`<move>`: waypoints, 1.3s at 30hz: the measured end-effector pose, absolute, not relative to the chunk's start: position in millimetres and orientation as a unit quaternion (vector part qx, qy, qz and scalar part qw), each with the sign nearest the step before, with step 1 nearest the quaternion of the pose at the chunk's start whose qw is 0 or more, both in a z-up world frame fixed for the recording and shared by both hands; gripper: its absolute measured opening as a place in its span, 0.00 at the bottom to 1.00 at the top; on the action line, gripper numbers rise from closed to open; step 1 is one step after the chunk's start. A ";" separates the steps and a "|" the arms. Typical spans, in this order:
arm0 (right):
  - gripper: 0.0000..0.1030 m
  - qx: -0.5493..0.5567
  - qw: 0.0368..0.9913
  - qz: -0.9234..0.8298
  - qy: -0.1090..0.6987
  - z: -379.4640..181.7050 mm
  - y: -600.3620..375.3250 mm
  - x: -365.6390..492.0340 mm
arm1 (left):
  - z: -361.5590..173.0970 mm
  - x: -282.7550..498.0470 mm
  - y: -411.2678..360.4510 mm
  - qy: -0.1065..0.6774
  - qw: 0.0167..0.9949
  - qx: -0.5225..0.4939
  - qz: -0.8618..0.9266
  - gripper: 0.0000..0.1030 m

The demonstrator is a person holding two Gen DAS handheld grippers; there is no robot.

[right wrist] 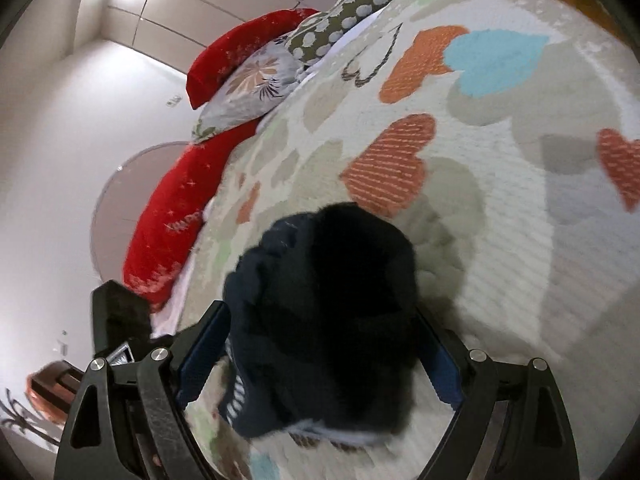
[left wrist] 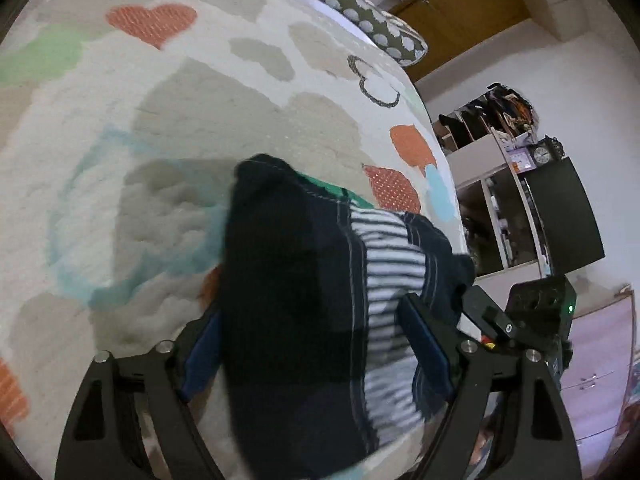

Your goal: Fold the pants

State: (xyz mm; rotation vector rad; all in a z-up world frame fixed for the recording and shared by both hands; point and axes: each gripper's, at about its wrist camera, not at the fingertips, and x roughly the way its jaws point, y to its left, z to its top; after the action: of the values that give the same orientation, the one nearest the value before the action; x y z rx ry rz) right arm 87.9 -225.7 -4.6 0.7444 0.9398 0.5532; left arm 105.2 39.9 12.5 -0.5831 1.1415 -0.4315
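**Both grippers hold dark pants above a heart-patterned bed**

The dark navy fabric pants (left wrist: 296,280), with a blue-and-white striped lining showing at one side, hang bunched between the blue-padded fingers of the left gripper (left wrist: 310,332). Its jaws are partly closed, with cloth filling the gap, apparently pinched. In the right wrist view, another dark bunch of the same pants (right wrist: 328,312) fills the right gripper (right wrist: 320,344), whose jaws likewise appear to clamp it.

The garment lies directly ahead of each set of jaws, extending away from the fingers toward the bed. Its long axis cannot be judged, because the cloth is crumpled and motion-blurred. Neither hand looks nearer; each holds its own portion, so the coming fold probably depends on lowering both together.

Below is a cream textured bedspread with orange, blue and beige hearts (right wrist: 500,184). Red cushions (right wrist: 168,220) and a spotted olive pillow (left wrist: 360,4) sit at the bed's far end. White shelves with a small clock (left wrist: 542,154) stand against the wall.
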 end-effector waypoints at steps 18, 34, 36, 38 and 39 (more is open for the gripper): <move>0.41 0.329 0.799 0.279 0.419 35.4 -211.4 126.4 | 69.9 141.0 23.1 0.491 0.817 -0.233 -0.193 0.25; 0.56 0.249 0.840 0.200 0.440 19.7 -191.7 206.8 | 35.8 215.4 31.1 0.523 0.810 -0.235 -0.125 0.46; 0.59 0.243 0.842 0.189 0.443 17.0 -195.3 207.2 | 40.8 207.8 36.9 0.519 0.808 -0.246 -0.132 0.46; 0.60 0.253 0.845 0.188 0.431 23.3 -205.4 203.2 | 51.1 197.0 42.6 0.510 0.814 -0.247 -0.126 0.50; 0.60 0.257 0.852 0.182 0.419 30.1 -212.2 199.0 | 57.2 190.1 44.7 0.503 0.820 -0.245 -0.118 0.51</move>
State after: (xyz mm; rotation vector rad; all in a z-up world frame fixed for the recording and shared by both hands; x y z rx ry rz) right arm 199.0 -212.2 30.1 0.5406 0.8814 0.3836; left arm 190.1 44.7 57.2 -0.5213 1.0719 -0.2520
